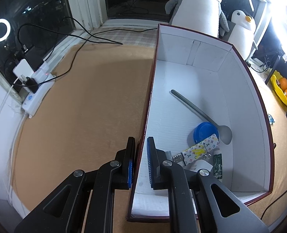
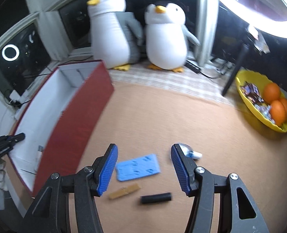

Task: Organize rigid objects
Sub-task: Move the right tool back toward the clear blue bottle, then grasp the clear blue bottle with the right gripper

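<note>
The red box (image 1: 192, 89), white inside, already holds a grey spoon (image 1: 201, 114), a blue cap (image 1: 204, 131) and a patterned card (image 1: 199, 151), and the left gripper (image 1: 140, 161) is clamped narrow on its near side wall. The right gripper (image 2: 143, 167), fingers wide and empty, hangs over the loose pieces on the brown table (image 2: 162, 116), well right of the box. The blue card (image 2: 138, 167) lies flat between its fingers, long axis seemingly crosswise through the blur; nearer the camera lie a wooden clip (image 2: 124, 191) and black cylinder (image 2: 156, 198).

Your box (image 2: 75, 120) is dark red outside, white inside; blue card (image 2: 137, 167), black cylinder (image 2: 156, 198), tan surface (image 2: 162, 116).
</note>
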The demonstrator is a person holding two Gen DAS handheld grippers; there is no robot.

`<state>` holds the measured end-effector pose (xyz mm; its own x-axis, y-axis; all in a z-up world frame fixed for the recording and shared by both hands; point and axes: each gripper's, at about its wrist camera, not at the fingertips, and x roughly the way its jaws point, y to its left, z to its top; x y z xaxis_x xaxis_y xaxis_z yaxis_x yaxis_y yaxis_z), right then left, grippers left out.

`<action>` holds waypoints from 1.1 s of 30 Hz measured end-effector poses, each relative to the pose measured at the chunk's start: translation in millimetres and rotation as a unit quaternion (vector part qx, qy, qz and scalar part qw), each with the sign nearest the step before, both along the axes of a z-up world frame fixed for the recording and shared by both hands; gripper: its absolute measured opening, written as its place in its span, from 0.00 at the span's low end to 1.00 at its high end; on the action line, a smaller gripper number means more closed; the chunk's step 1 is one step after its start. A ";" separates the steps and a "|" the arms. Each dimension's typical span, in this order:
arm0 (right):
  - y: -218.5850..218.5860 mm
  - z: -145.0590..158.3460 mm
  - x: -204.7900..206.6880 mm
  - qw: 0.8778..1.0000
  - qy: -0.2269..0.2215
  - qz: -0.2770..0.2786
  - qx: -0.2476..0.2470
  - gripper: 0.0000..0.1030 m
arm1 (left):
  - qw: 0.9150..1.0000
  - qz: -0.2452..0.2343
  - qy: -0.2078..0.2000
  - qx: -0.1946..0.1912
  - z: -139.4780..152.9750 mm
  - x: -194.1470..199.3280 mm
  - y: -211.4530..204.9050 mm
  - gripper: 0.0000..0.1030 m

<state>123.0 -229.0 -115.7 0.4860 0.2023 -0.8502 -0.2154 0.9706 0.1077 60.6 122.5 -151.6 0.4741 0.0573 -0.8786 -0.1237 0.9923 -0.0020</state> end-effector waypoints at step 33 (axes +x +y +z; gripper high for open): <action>-45.8 -89.7 56.0 0.992 0.106 -0.074 0.007 0.57 | 0.999 0.021 0.013 0.026 0.3 6.1 -6.0 0.10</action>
<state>179.0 -274.9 -205.4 0.3215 0.1535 -0.9344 -0.0408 0.9881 0.1483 66.7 116.5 -151.3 0.4470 0.1219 -0.8862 -0.1641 0.9850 0.0527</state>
